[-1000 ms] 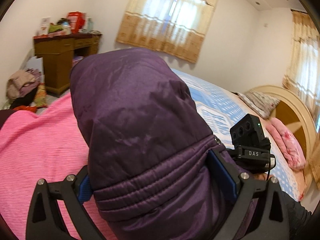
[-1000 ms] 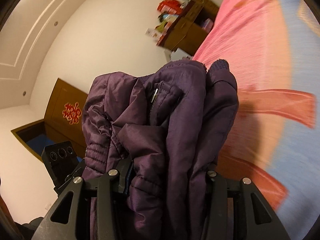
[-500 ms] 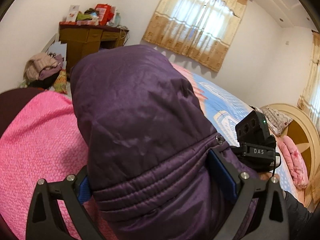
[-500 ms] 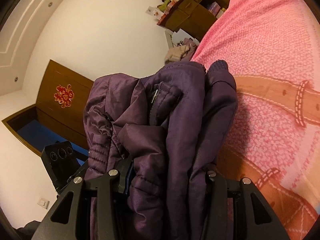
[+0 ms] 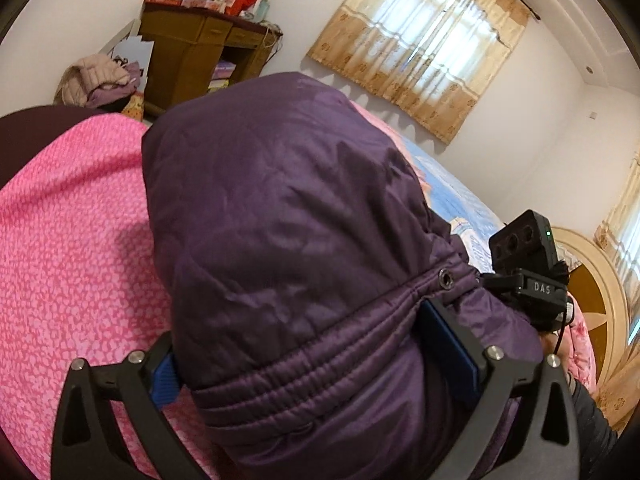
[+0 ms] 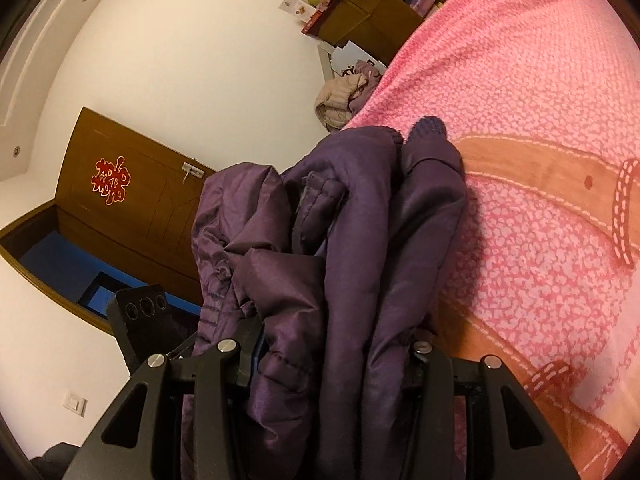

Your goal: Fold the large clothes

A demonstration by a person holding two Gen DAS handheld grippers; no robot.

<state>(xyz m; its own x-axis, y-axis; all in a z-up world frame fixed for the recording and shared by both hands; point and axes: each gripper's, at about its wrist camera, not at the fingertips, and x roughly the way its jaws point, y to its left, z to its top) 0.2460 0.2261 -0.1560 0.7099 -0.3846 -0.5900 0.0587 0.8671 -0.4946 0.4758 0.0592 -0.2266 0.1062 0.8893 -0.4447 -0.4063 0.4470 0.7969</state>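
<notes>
Gripping the purple padded jacket (image 5: 288,248) from both ends, the two grippers are carrying it in the air over the pink blanket (image 5: 68,240) on the bed. The left gripper (image 5: 320,364) is closing its jaws partway around a thick bunch of quilted fabric near a stitched band with a metal snap, and the blue pads (image 5: 164,376) are pressing into the padding on either side. The right gripper (image 6: 332,352) is pinching several gathered folds, including what looks like a sleeve with a knit cuff, its jaws also held apart by the bulk between them.

Judging by the puffed, creased surface, the jacket is soft, fairly light and springy, with a smooth shell that is probably slippery; it is likely to bulge open again after each fold. Seams, the stitched band and the cuffs are offering the firmest hold, since loose padding may slide out of the pads.

The left gripper is pointing forward across the bed toward the curtained window (image 5: 420,36), tilted slightly down. The right gripper is rolled onto its side, pointing toward the wooden door (image 6: 132,204) and the desk (image 6: 380,8), just beside its partner.
</notes>
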